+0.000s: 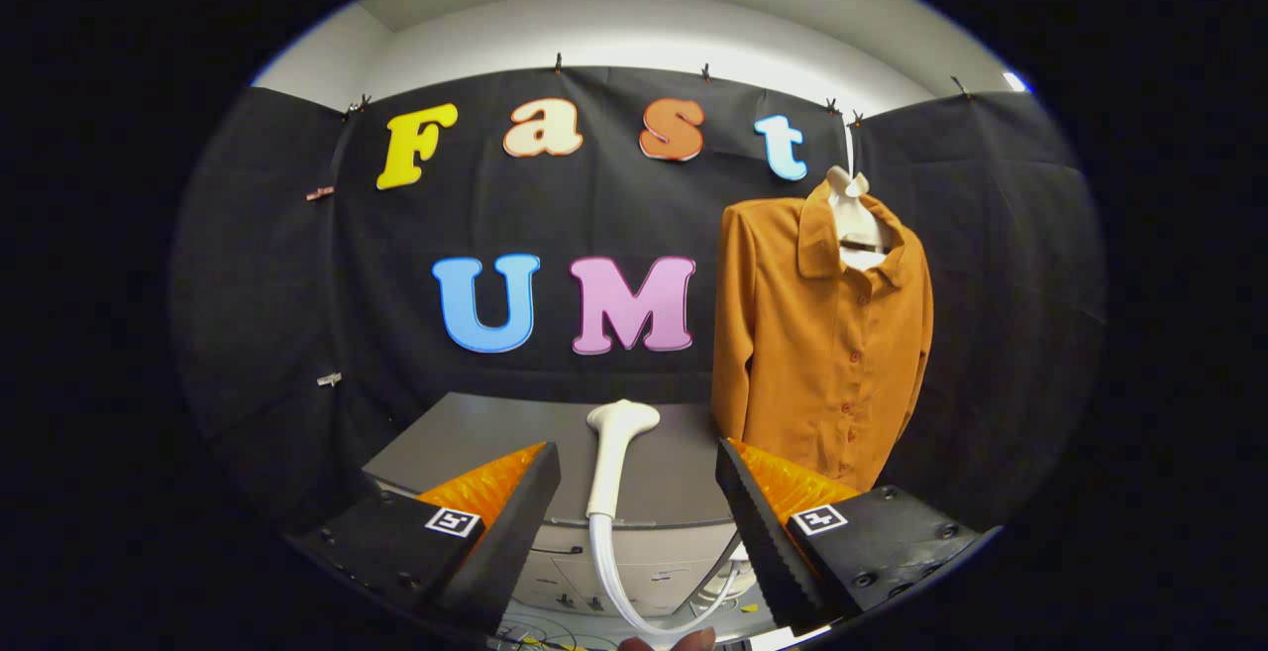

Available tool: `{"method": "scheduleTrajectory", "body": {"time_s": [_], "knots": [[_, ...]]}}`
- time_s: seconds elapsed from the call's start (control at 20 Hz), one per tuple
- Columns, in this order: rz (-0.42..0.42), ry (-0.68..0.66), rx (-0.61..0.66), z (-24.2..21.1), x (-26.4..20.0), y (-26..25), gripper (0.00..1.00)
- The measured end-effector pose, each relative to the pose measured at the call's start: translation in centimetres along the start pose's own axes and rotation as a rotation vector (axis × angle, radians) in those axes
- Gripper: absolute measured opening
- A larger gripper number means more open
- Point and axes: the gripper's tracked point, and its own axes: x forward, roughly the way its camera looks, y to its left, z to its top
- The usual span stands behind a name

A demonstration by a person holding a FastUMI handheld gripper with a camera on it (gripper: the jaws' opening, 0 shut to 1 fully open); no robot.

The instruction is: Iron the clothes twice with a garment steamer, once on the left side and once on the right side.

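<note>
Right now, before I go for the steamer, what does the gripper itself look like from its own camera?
The two-finger gripper has black wedge-shaped fingers with ribbed, serrated inner faces. Behind each finger sits a translucent orange faceted block, and each black base carries a small square black-and-white marker and screw heads. No cables of its own are visible.

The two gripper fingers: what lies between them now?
In the gripper view, the white steamer wand stands between the open gripper fingers, untouched, upon the grey table.
</note>
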Motion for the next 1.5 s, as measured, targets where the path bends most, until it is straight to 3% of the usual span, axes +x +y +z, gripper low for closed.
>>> {"method": "scheduleTrajectory", "body": {"time_s": [0.25,0.6,0.8,0.9,1.1,1.3,1.5], "knots": [[0.023,0.252,0.011,-7.0,7.4,2.4,0.98],[-0.035,0.418,-0.062,-13.2,13.2,3.3,0.97],[-0.055,0.479,-0.068,-15.7,14.5,2.9,0.75],[-0.027,0.465,-0.036,-15.8,14.8,3.6,0.49],[0.036,0.434,0.045,-15.3,14.8,3.7,0.26],[0.040,0.391,0.080,-14.3,14.2,3.5,0.25],[0.043,0.224,0.068,-8.4,12.2,2.5,0.25]]}}
